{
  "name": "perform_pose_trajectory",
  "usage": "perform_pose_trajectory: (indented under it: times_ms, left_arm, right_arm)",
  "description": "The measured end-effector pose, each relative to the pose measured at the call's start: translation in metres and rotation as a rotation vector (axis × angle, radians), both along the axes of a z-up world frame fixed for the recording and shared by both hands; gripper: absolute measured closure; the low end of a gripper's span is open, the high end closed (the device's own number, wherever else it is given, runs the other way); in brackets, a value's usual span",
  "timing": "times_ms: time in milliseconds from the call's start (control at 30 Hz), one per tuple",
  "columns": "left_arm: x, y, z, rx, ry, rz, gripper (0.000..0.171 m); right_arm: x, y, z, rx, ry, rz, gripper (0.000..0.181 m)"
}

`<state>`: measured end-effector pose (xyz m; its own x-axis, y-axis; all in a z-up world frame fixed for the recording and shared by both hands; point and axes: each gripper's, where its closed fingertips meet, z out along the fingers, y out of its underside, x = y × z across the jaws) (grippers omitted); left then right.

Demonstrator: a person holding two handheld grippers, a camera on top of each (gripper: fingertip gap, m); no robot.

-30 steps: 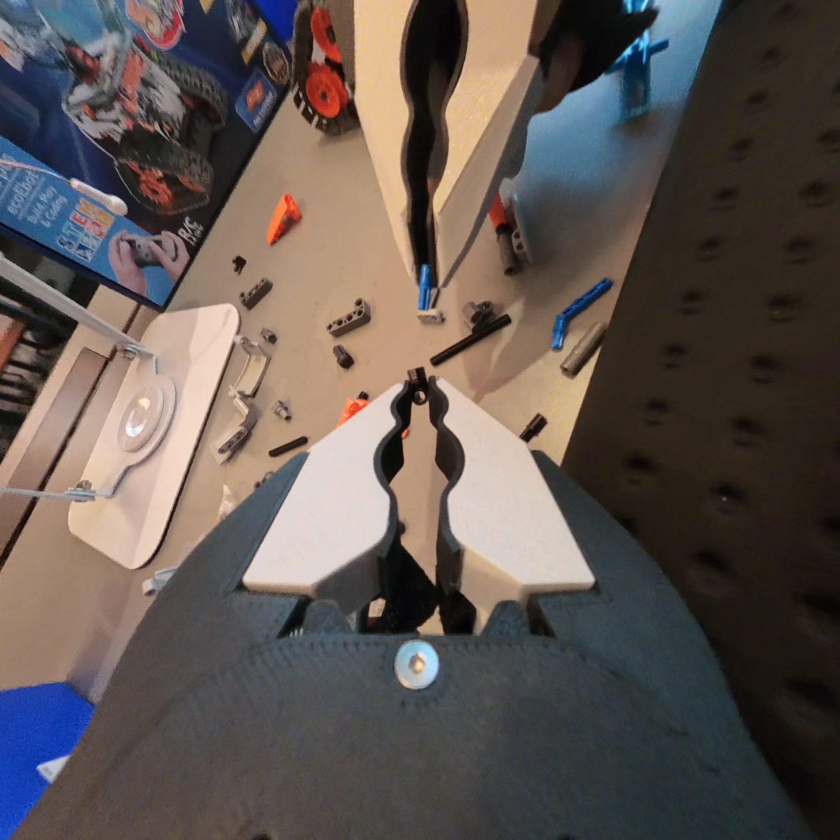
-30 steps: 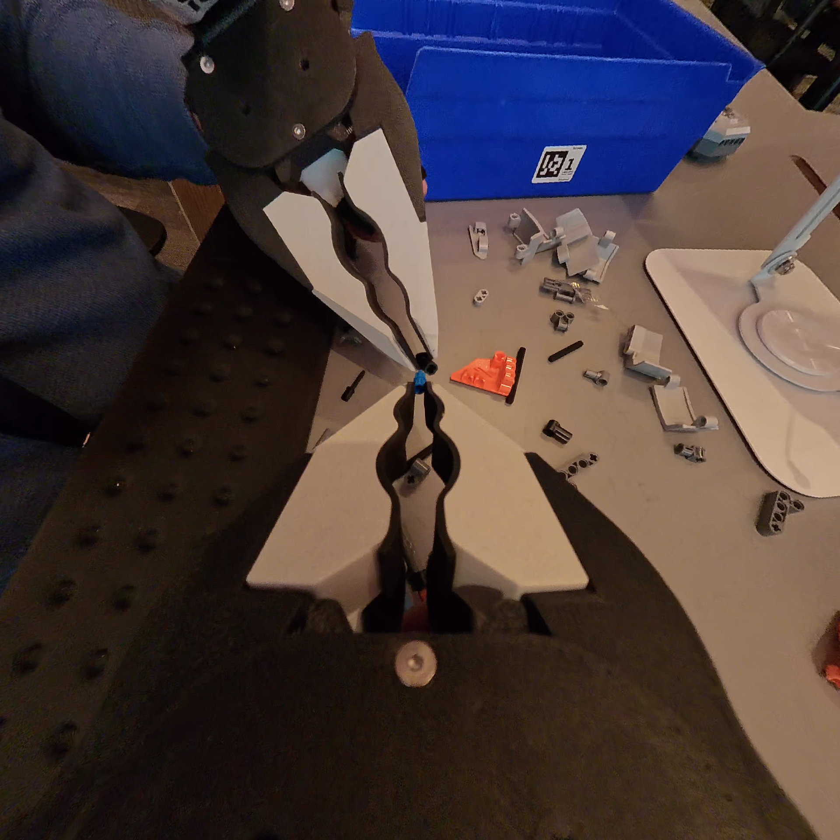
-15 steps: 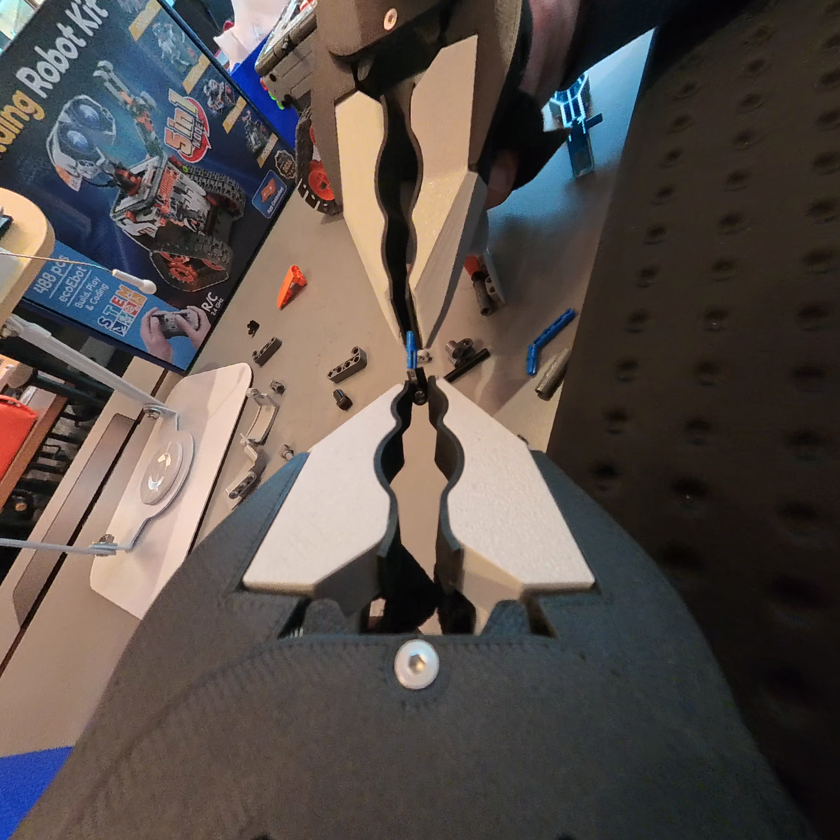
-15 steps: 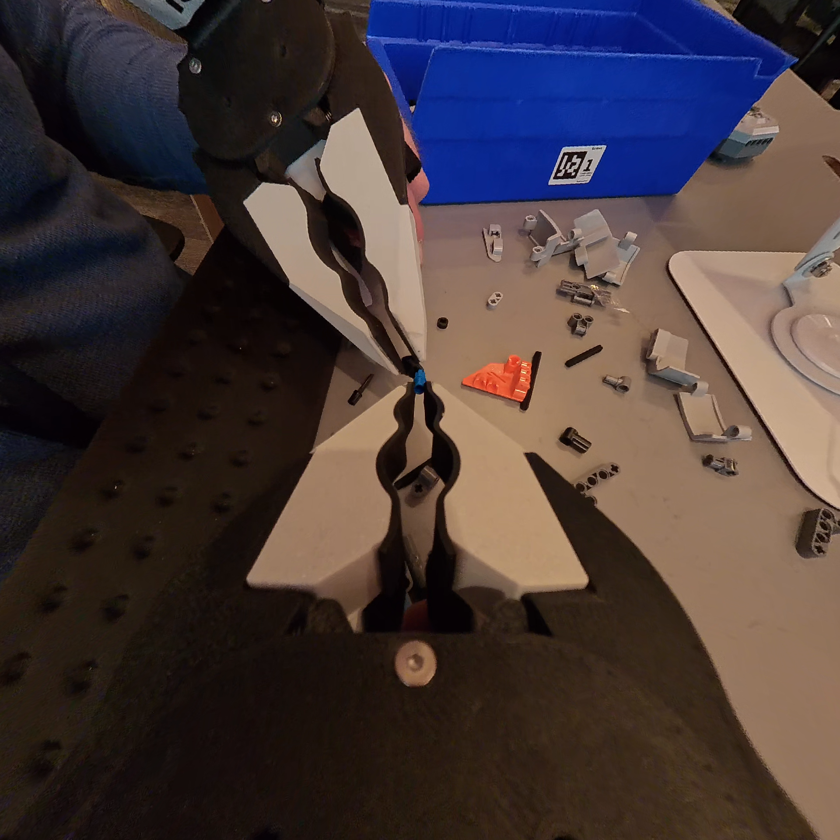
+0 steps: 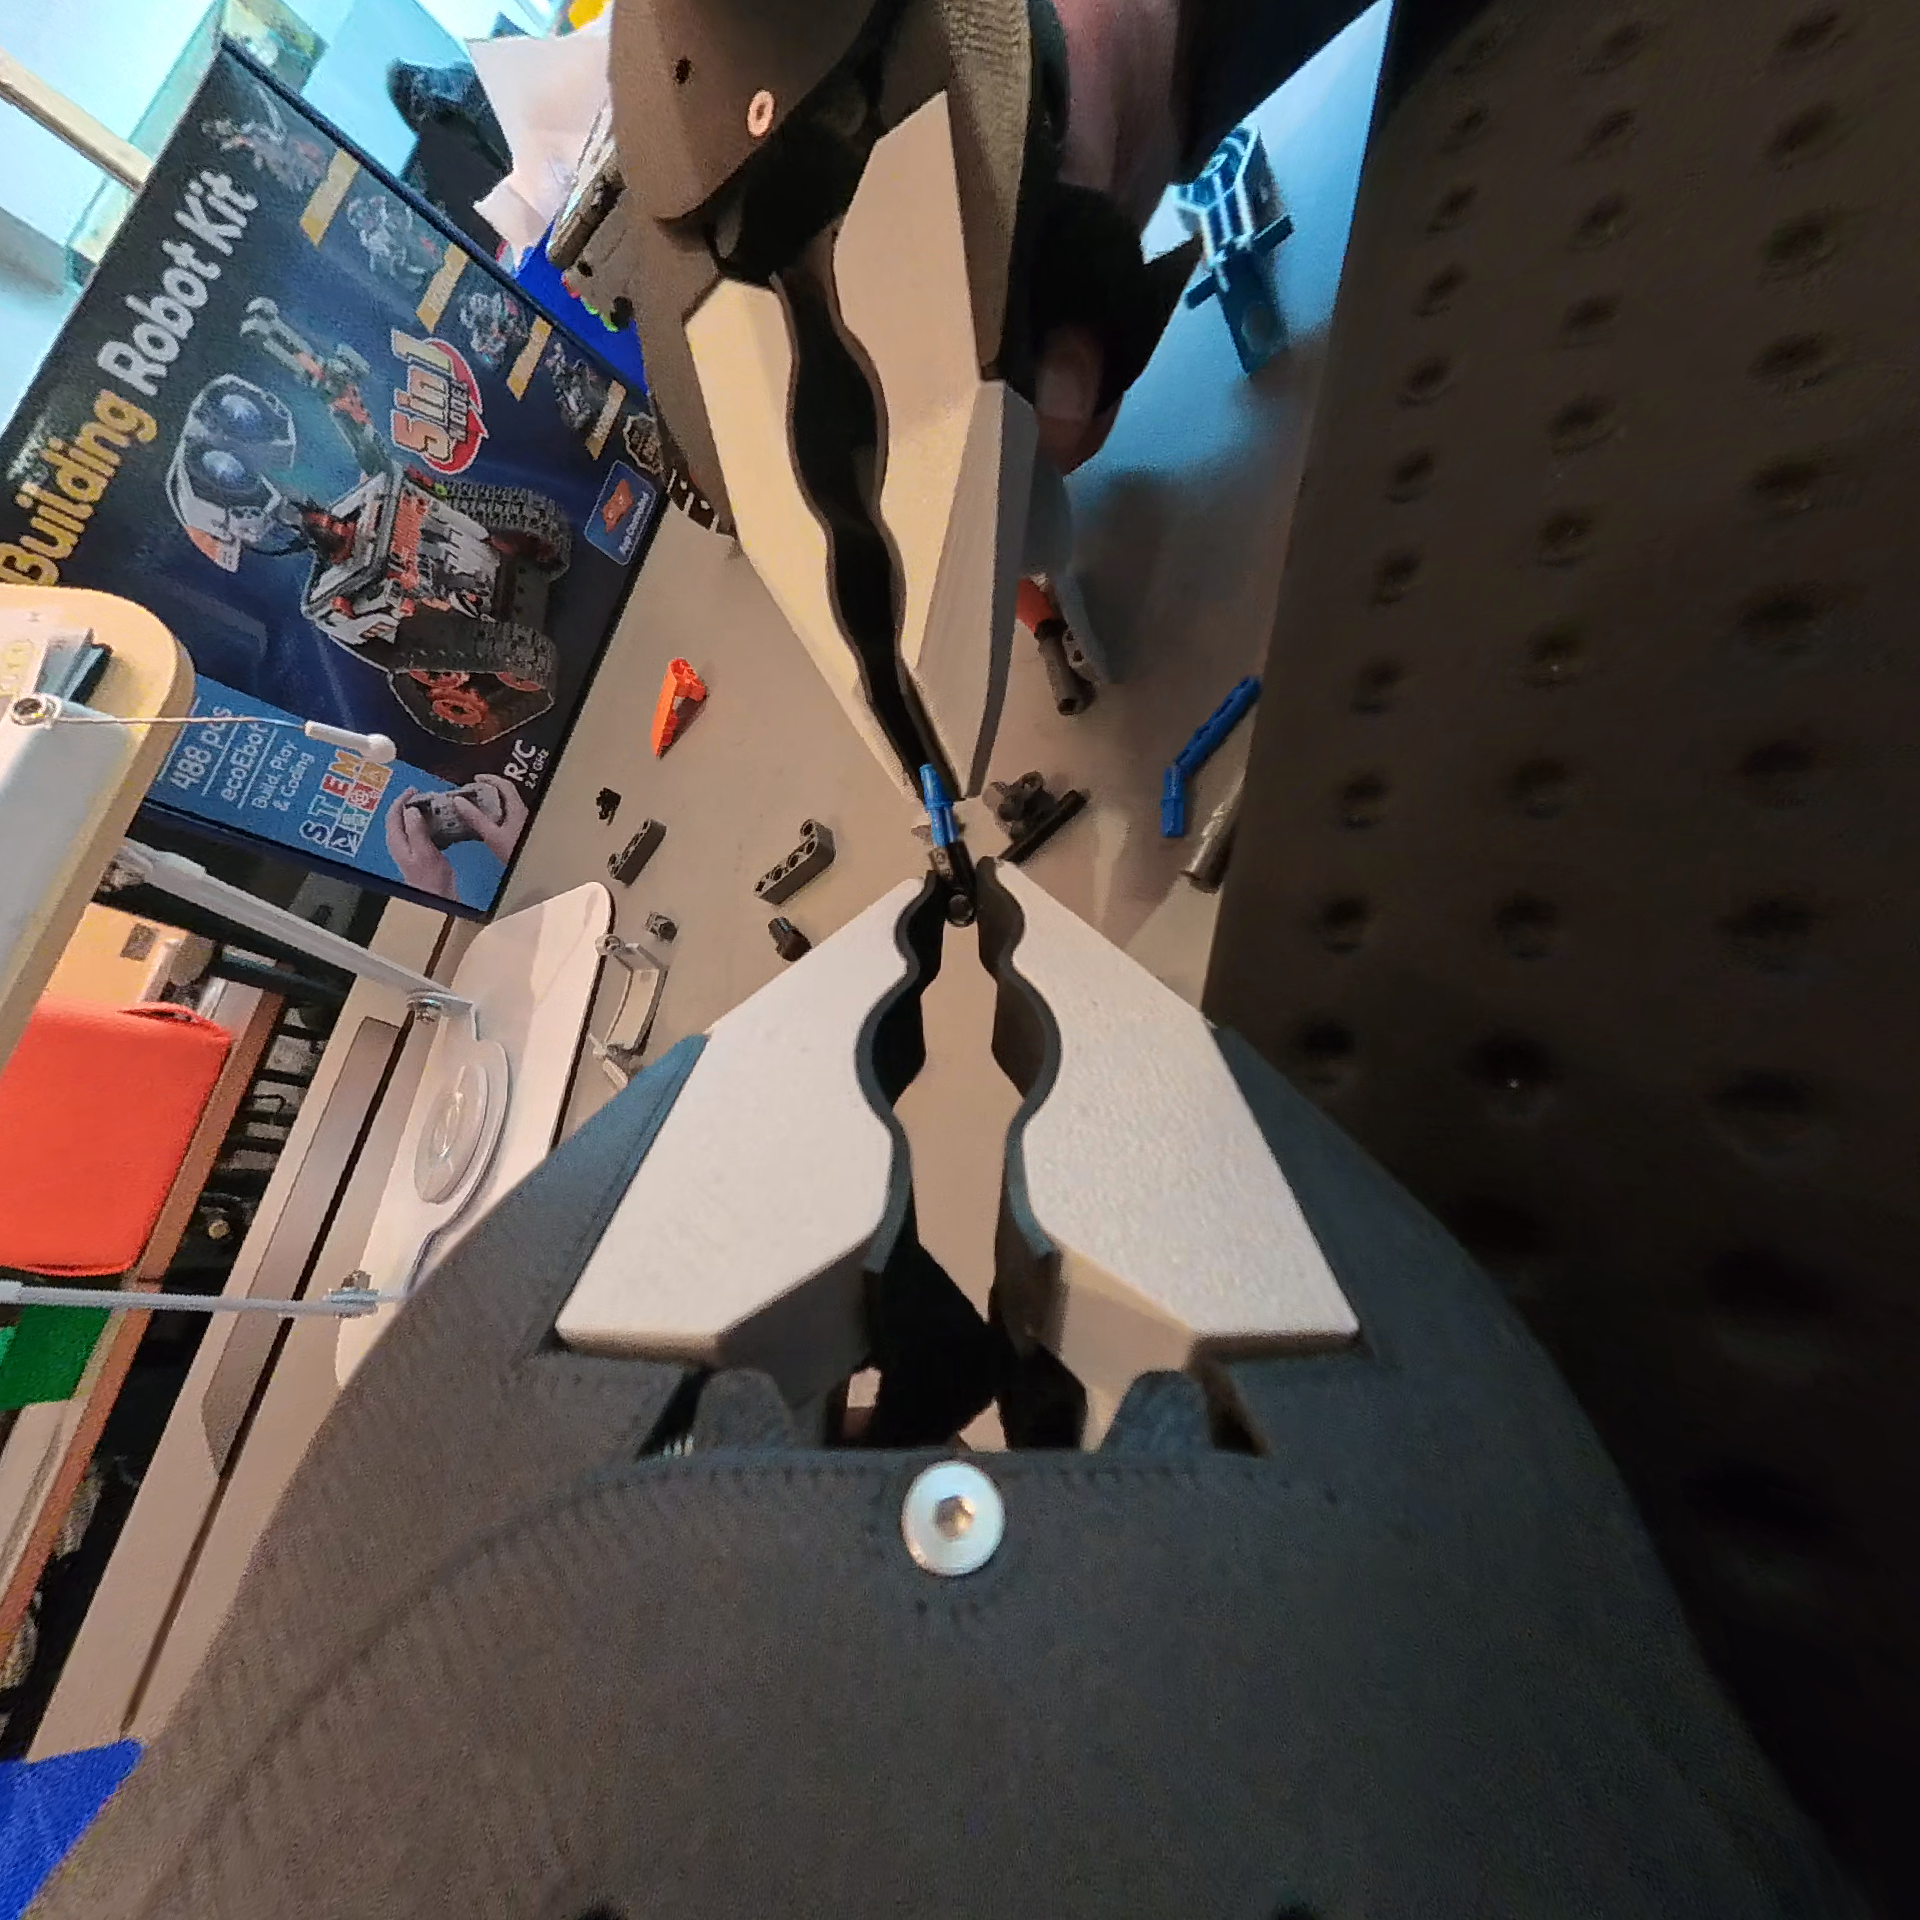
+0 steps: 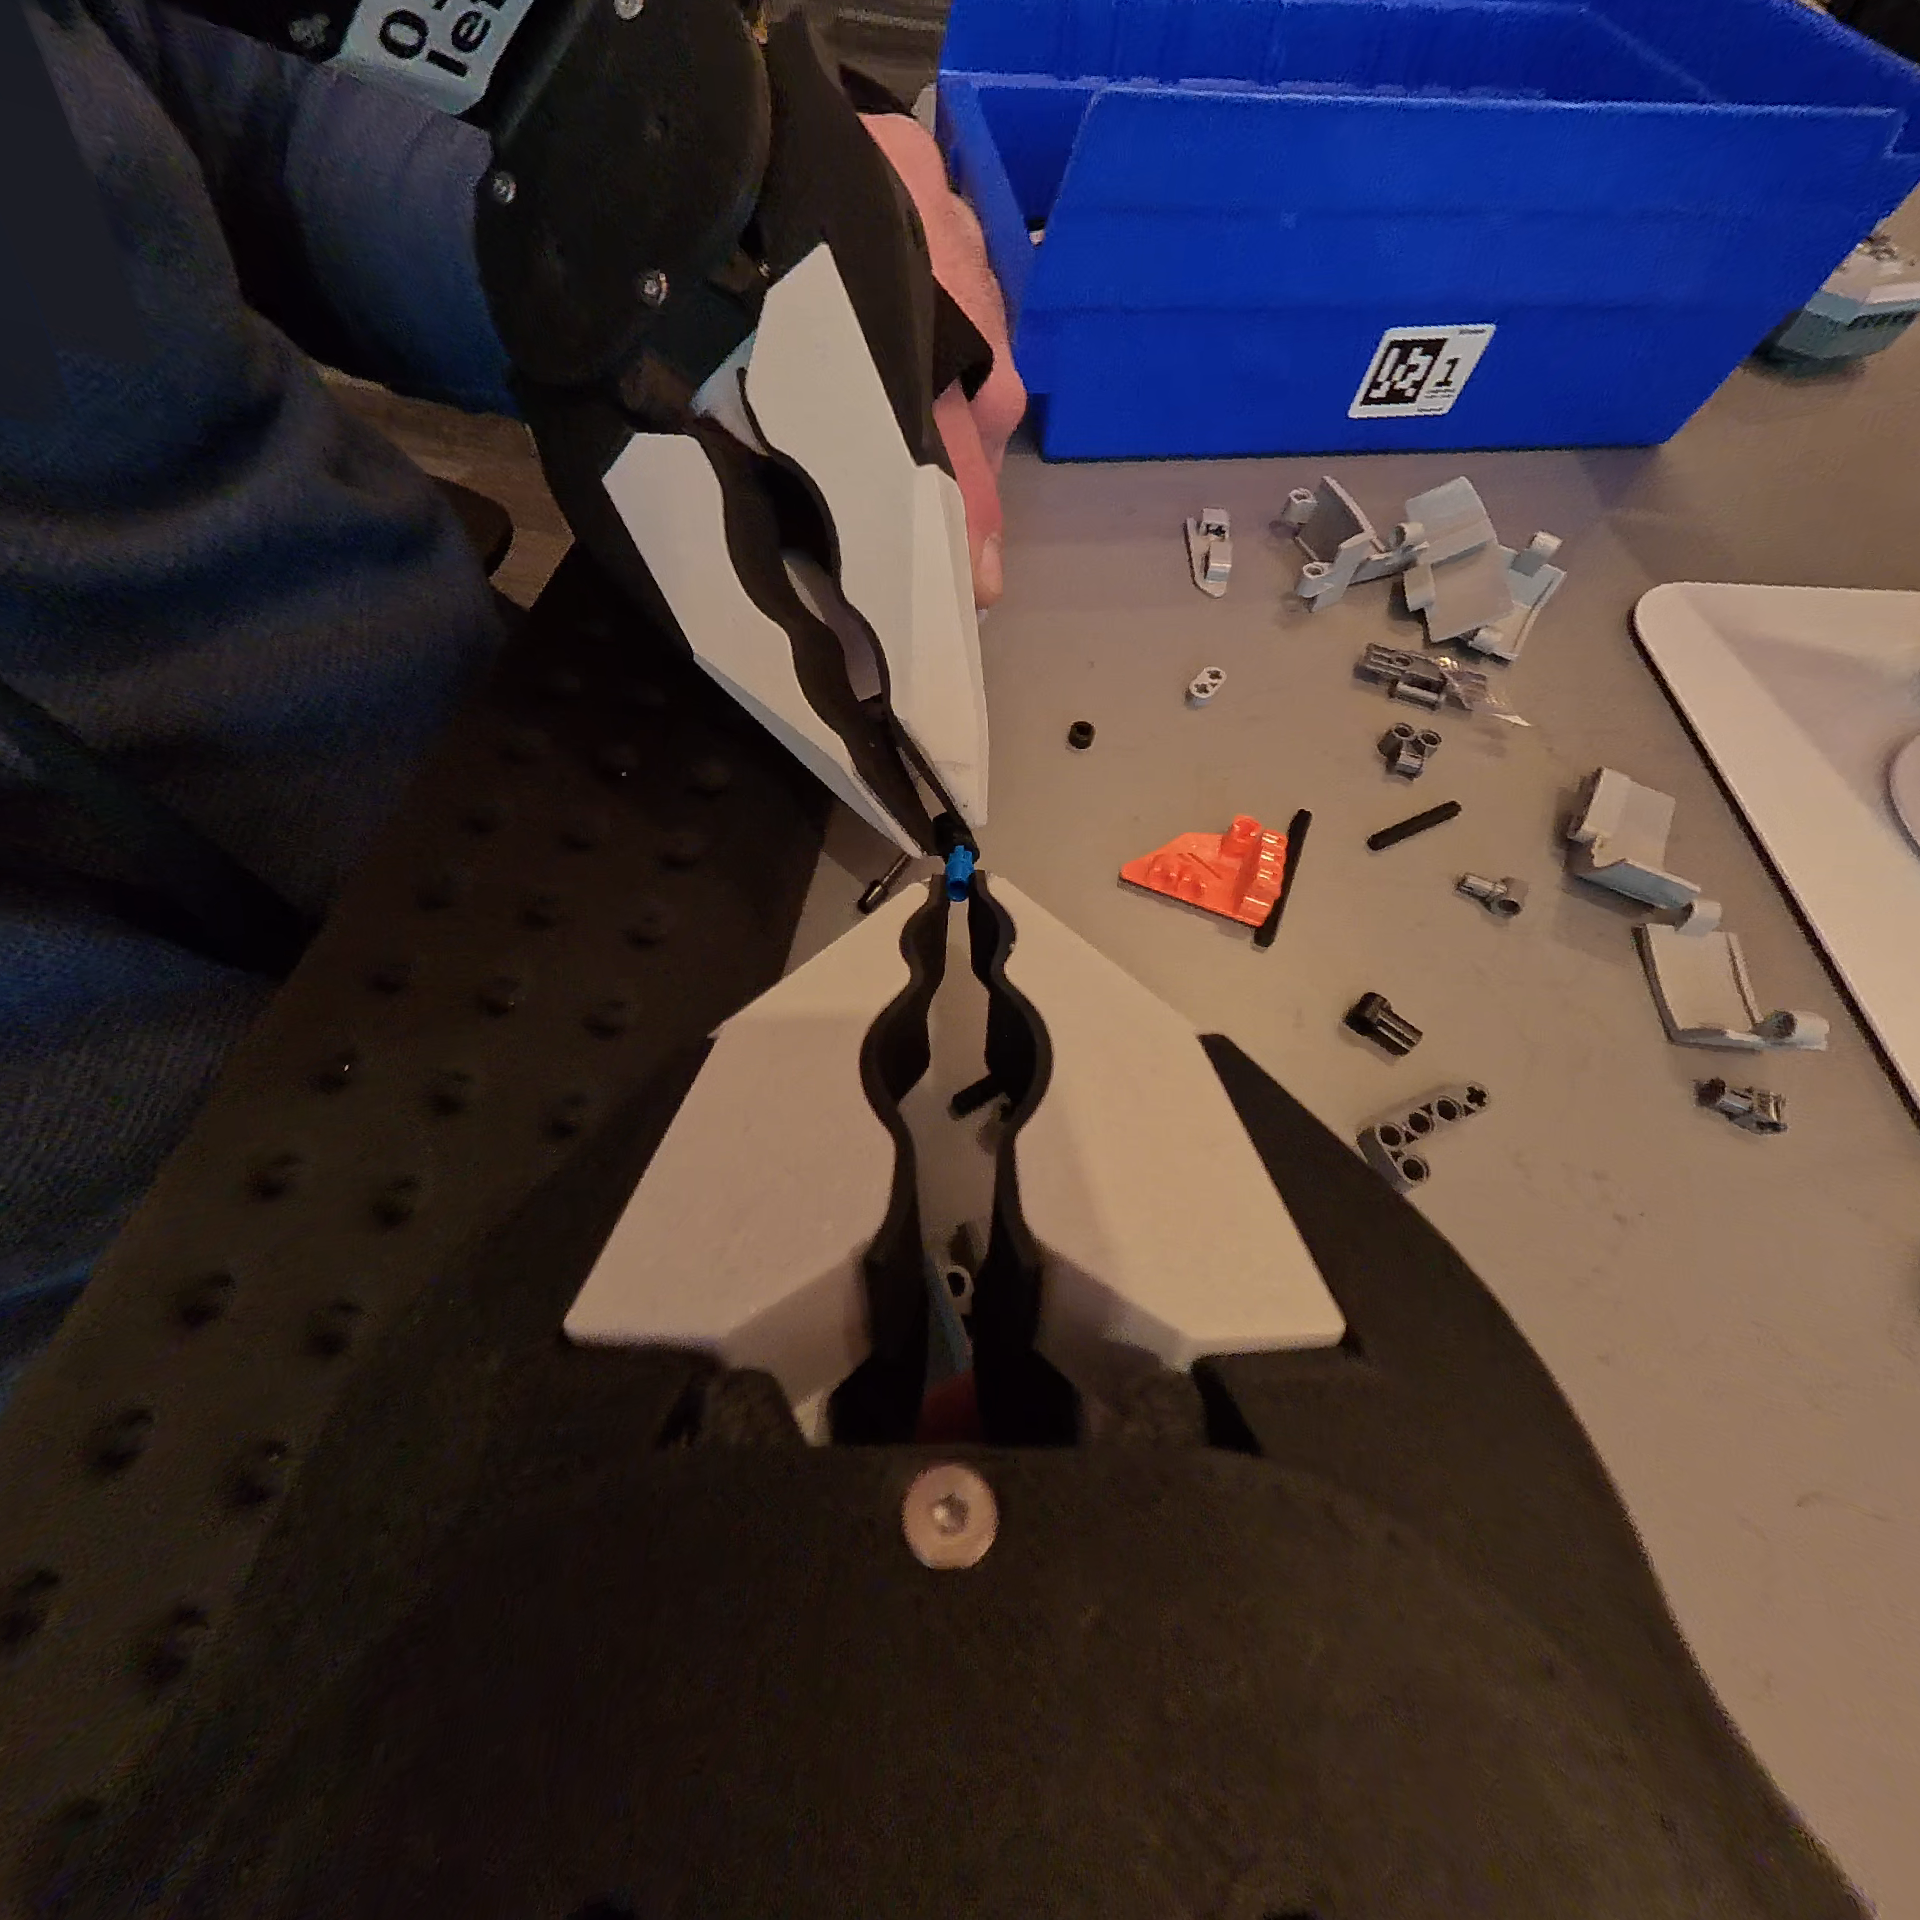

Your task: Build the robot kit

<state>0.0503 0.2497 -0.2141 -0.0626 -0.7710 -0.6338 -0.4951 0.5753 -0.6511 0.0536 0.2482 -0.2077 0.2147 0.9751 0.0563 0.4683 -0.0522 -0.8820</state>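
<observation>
Two grippers [image 6: 961, 896], one blue bin [image 6: 1455, 239]

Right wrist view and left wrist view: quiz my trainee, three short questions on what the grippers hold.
1. What colour is the pin that the right gripper pinches? A blue, B orange, C grey.
2. Fill in: the left gripper pinches a small ___ connector.
3. True or false: both grippers are open.
Key: 1 A; 2 black; 3 false.

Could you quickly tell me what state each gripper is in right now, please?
Left gripper: shut on a small black connector.
Right gripper: shut on a small blue pin, which meets the connector end to end.
</observation>
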Motion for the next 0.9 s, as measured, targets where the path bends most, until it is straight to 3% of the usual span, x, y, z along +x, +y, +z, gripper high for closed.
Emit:
perform_pose_trajectory:
  times_ms: [367,900]
  left_arm:
    - [-0.006,-0.022,-0.003,-0.048,0.02,-0.154,0.166]
    - [-0.004,-0.027,-0.018,-0.08,0.099,-0.183,0.171]
  right_arm:
    - [-0.008,-0.021,-0.002,0.098,-0.059,0.131,0.18]
    - [-0.011,-0.024,-0.021,0.13,-0.192,0.131,0.181]
